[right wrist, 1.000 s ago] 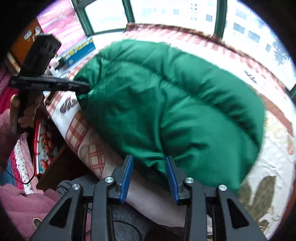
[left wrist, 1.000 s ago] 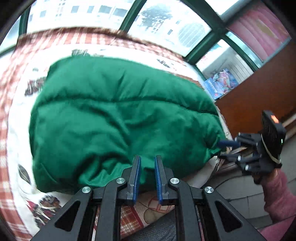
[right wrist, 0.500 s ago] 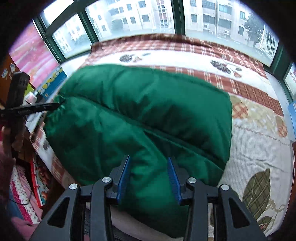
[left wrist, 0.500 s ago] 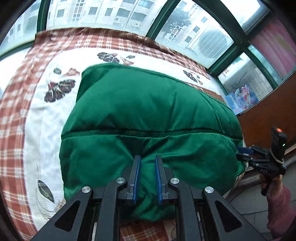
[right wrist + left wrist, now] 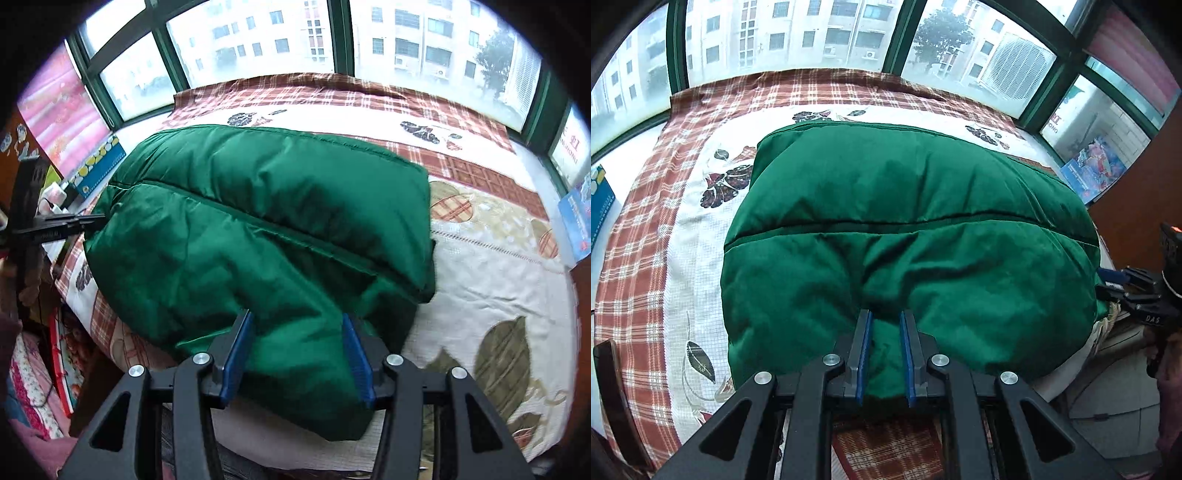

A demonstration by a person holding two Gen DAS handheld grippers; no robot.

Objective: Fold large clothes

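Observation:
A large green padded jacket [image 5: 908, 236] lies folded on the bed; it also shows in the right wrist view [image 5: 258, 229]. My left gripper [image 5: 885, 319] is shut on a pinch of the jacket's near edge. My right gripper [image 5: 297, 325] has its jaws wide apart, with a bulge of the jacket's near corner between them. In the left wrist view the right gripper [image 5: 1108, 284] sits at the jacket's right edge. In the right wrist view the left gripper [image 5: 88, 221] touches the jacket's left edge.
The bed has a white quilt with leaf prints and a red plaid border [image 5: 646, 221]. Green-framed windows [image 5: 340, 40] run behind it. A blue box [image 5: 99, 162] sits on the left sill, a picture book [image 5: 1093, 170] on the right sill. A dark wooden wall [image 5: 1137, 192] stands at right.
Both grippers have risen and tilted down over the bed, and the jacket now lies flatter on the quilt. The right gripper's jaws have opened wider.

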